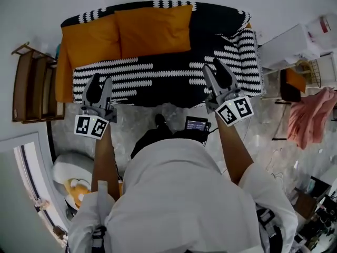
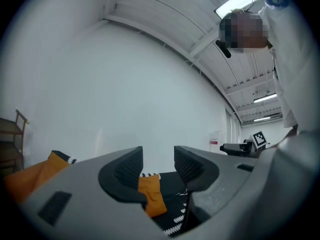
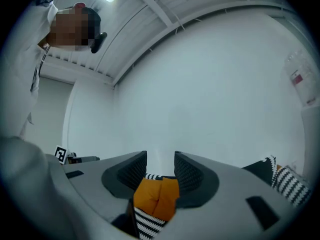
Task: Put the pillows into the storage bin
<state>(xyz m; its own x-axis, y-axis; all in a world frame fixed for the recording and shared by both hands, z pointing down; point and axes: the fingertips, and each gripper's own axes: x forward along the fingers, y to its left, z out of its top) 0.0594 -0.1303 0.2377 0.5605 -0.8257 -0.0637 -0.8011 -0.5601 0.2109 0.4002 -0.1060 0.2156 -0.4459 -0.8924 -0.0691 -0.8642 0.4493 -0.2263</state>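
Starting at the left, the left tool is held before the sofa, its jaws parted partway with nothing gripped. An orange pillow and a second orange pillow are propped side by side, touching, against the sofa's back. The right tool is likewise held partway open and empty, near the patterned seat.

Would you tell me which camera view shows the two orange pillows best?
The head view: both pillows show nearly whole, side by side on the sofa. The left gripper view catches only orange scraps behind its jaws; the right gripper view shows a small far patch between its jaws.
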